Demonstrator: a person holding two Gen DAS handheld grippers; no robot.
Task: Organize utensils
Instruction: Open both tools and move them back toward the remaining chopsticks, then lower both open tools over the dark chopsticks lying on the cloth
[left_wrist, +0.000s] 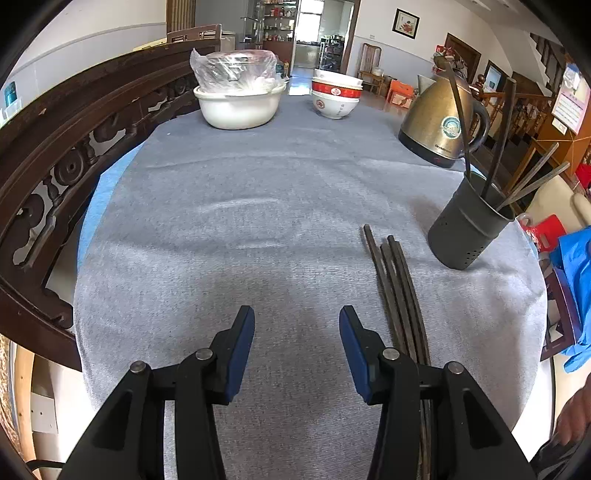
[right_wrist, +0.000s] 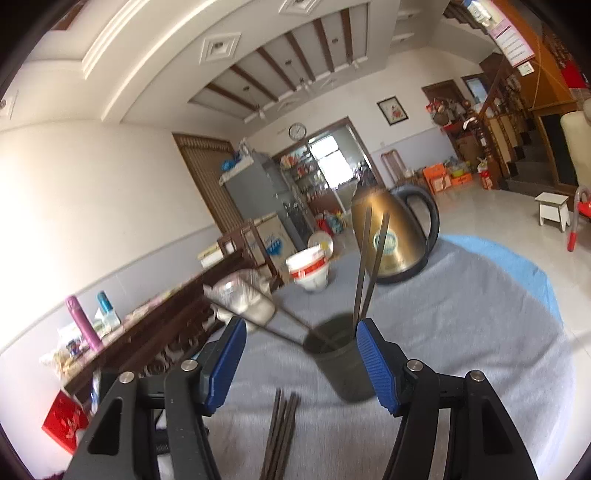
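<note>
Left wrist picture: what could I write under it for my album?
Open left gripper hovers over the grey cloth beside loose chopsticks, near the utensil holder and gold kettle.

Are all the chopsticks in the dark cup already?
No, several dark chopsticks lie flat on the grey cloth beside the dark cup, which holds only some utensils.

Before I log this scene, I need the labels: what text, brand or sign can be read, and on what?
Kettle, small print on its dark base: there, but too small to read.
Kettle's round badge: illegible.
Red-banded bowls: emblems, unreadable.
Wall poster: lines of text, too blurred.
Wall clock: numerals too small.
Holder and chopsticks: no text.
</note>
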